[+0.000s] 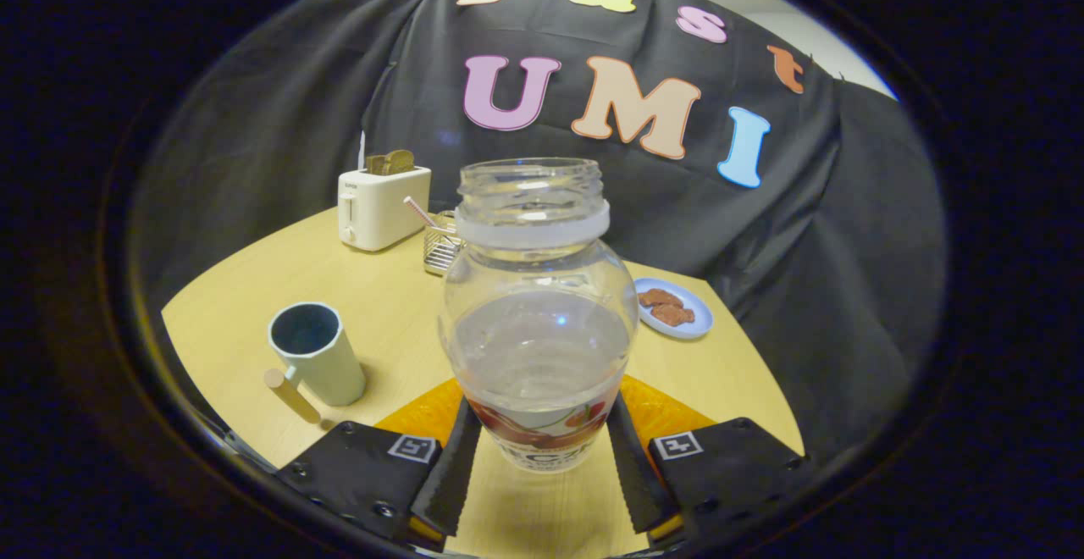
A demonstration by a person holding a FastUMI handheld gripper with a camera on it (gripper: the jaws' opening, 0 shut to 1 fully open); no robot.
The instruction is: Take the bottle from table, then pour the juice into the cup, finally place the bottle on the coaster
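A clear, uncapped bottle [539, 313] stands upright between my fingers, about half full of a pale liquid, with a fruit label around its base. My gripper [542, 423] is shut on the bottle's lower part, one finger pressing on each side. An orange coaster [423, 415] lies on the table just behind the bottle's base and shows on both sides of it; I cannot tell whether the bottle rests on it. A cream cup [315, 362] with a wooden handle and a dark inside stands to the left of the fingers.
On the light wooden table [389, 305], a white toaster [383, 206] with toast stands at the back left, a wire basket [440, 247] beside it. A small blue plate [674, 308] with brown biscuits lies beyond the bottle to the right.
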